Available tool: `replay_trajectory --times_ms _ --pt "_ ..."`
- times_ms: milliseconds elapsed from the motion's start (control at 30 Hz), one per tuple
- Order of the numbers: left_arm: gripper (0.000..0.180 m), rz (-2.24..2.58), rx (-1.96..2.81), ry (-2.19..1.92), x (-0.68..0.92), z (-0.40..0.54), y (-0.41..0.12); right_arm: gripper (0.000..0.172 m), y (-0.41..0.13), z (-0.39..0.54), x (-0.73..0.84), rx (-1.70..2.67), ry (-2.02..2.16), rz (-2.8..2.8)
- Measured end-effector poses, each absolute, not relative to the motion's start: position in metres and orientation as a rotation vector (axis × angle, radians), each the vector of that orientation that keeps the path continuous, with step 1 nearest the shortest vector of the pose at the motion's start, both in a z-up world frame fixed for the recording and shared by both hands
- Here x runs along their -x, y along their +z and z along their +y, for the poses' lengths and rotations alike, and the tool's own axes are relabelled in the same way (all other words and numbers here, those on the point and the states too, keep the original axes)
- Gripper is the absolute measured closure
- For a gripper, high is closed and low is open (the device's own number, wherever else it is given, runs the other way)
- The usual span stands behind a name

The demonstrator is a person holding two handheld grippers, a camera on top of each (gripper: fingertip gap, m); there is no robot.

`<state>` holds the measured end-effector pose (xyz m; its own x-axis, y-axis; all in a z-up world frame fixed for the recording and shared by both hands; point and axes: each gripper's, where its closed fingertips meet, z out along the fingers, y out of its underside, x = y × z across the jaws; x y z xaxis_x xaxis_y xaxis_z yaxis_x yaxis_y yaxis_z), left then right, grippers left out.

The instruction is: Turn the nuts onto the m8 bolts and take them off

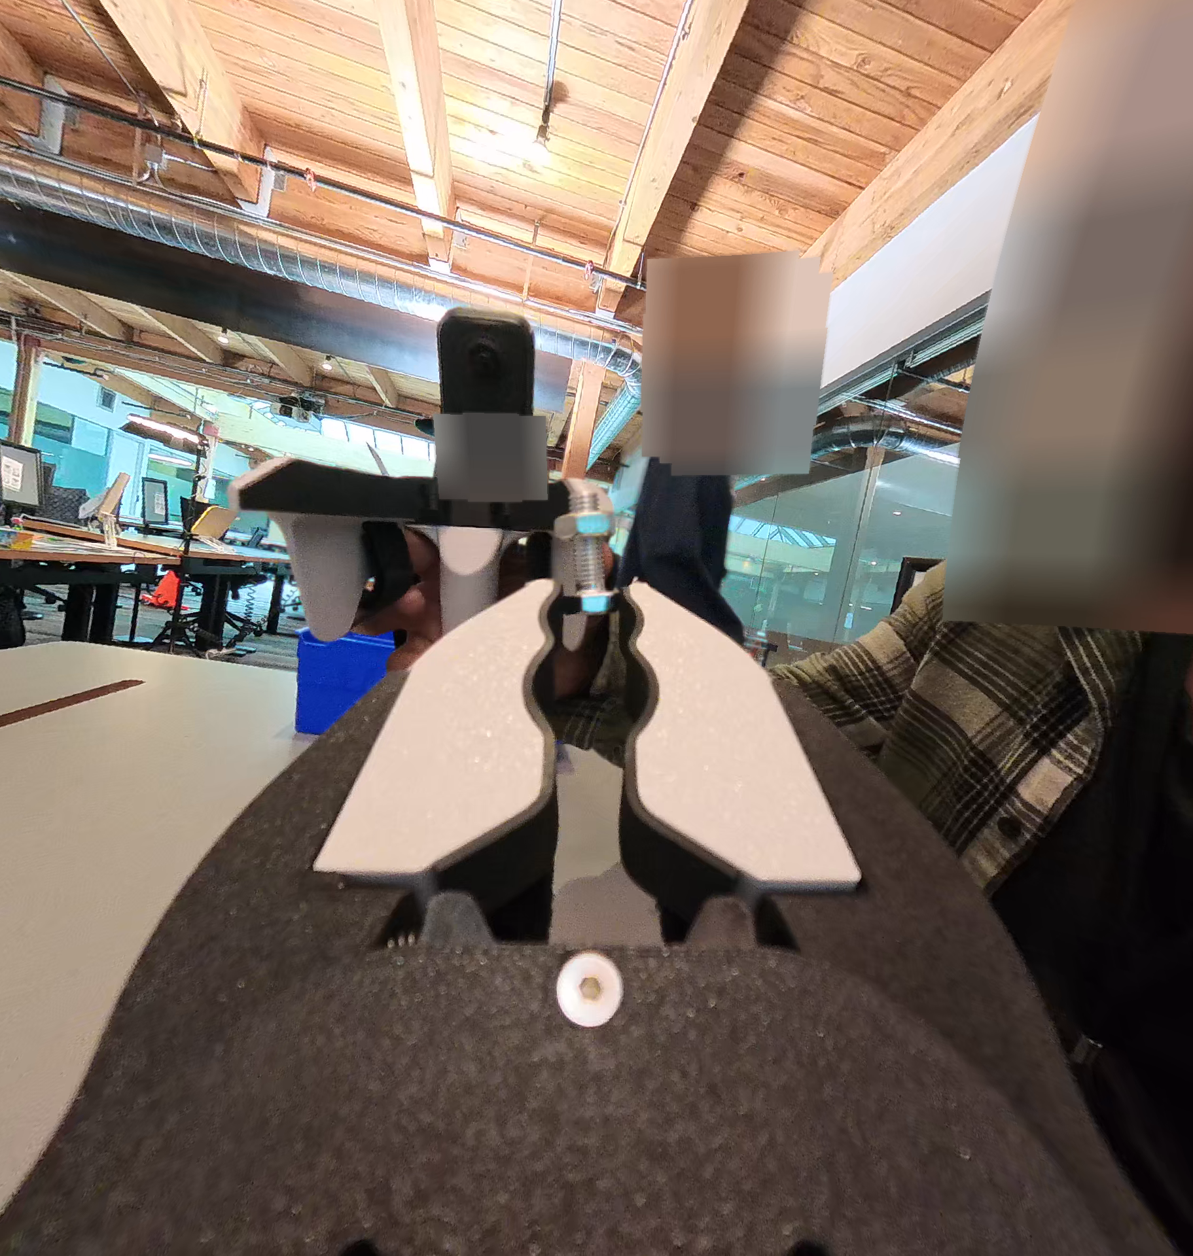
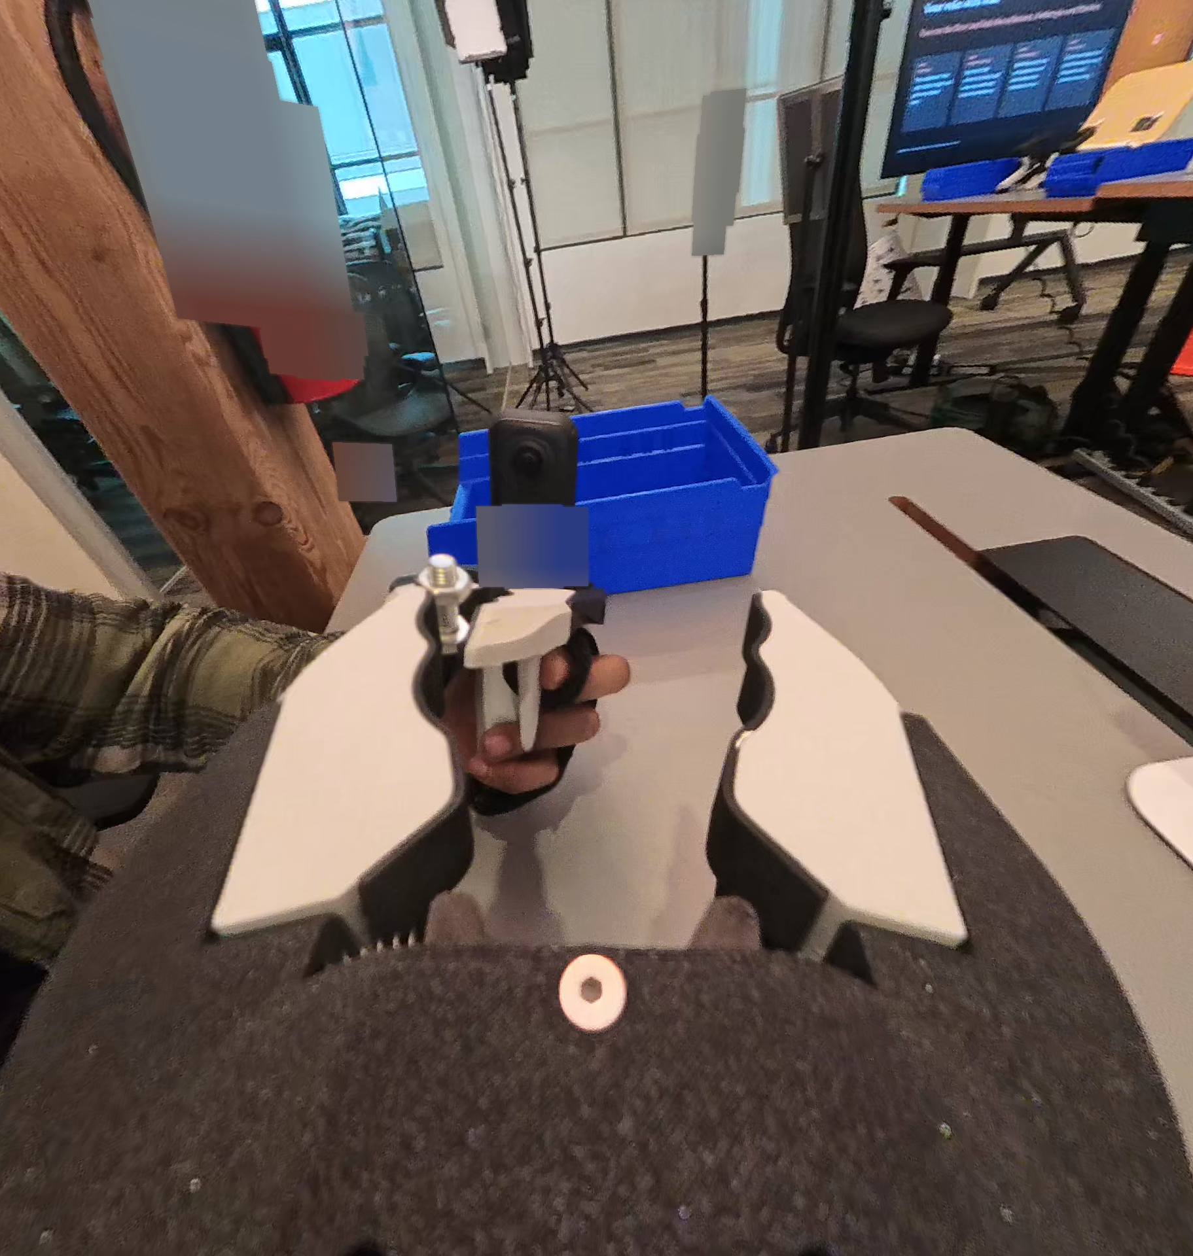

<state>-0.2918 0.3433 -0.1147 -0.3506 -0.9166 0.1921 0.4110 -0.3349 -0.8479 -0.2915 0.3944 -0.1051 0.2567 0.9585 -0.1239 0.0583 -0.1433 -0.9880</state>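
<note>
Dark grainy body (image 1: 580, 1121) of the left gripper nearest the lens, filling the lower frame. Beyond it, the grey table (image 2: 852, 516) and a blue bin (image 2: 675, 530) in the upper middle of the right wrist view.

Left gripper (image 1: 590, 598): jaws narrow, tips nipping the head of the bolt (image 1: 583, 564), shank standing upright at frame centre, clear of the table. Right gripper (image 2: 588, 598): jaws wide, holding nothing. Nut (image 1: 580, 525) partway down the thread, a short stub of thread showing above it.

Likely trouble, by size of consequence:
- Closing the wide jaws from where they stand, with the nut just beside the picture-left finger (image 2: 376, 713) rather than midway: one-sided push, bolt levered over in a grasp that takes only its head.
- Twisting the nut hard against that small purchase: bolt turning along with it, or slipping out.
- Spinning the nut past the thread end with a loose hold: nut falling to the table and rolling.

Left wrist view only: head seated between the fingertips, bare thread between head and nut. Right wrist view only: true width of the open jaws, off-centre place of the nut, bin and table beyond and below.
</note>
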Motion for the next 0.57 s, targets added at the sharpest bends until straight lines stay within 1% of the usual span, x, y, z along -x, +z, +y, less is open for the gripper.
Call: replay_trajectory --times_ms 167,300,400,567 --pt "0.165 0.898 0.866 -1.833 0.29 0.342 -0.115 0.088 -0.098 0.386 0.292 1.439 1.122 -1.01" --pt "0.165 0.899 0.869 -1.83 0.29 0.342 -0.115 0.083 -0.11 0.389 0.303 1.475 1.075 -1.054" --pt "0.165 0.874 0.856 -1.836 0.295 0.345 -0.112 0.089 -0.106 0.401 0.283 1.475 1.067 -0.975" --pt "0.165 0.892 0.859 -1.84 0.292 0.342 -0.113 0.088 -0.099 0.384 0.295 1.432 1.167 -1.001"
